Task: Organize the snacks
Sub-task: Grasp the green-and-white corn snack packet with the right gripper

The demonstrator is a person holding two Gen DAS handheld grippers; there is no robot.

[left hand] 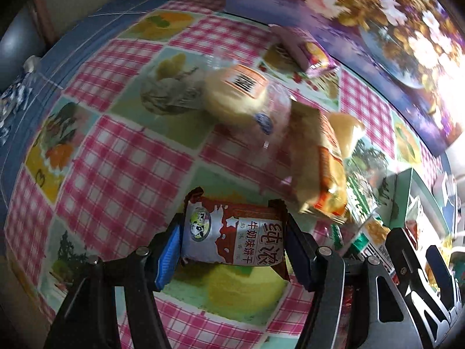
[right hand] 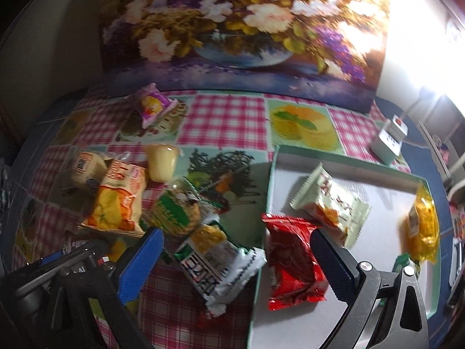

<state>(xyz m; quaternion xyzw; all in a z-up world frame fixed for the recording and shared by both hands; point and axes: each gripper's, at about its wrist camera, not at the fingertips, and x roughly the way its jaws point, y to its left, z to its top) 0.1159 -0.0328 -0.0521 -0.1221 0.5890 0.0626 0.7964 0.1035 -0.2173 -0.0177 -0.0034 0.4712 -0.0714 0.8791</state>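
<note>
My left gripper [left hand: 232, 240] is shut on a brown-and-white milk biscuit packet [left hand: 232, 235], held above the checked tablecloth. Beyond it lie a clear-wrapped bun [left hand: 235, 96], an orange snack pack [left hand: 322, 171] and a purple packet [left hand: 308, 49]. My right gripper [right hand: 235, 247] is open, its fingers either side of a white-and-green packet [right hand: 218, 258] and a red packet [right hand: 293, 258]. The red packet lies in the shallow green-rimmed box [right hand: 348, 168] with a pale green packet [right hand: 331, 203] and a yellow packet [right hand: 421, 226].
A jelly cup [right hand: 161, 163], a green cookie pack [right hand: 177, 212], the orange pack [right hand: 116, 203] and the purple packet [right hand: 154, 107] lie left of the box. A flower painting [right hand: 241, 29] stands at the table's back. A white power strip [right hand: 389, 139] sits at right.
</note>
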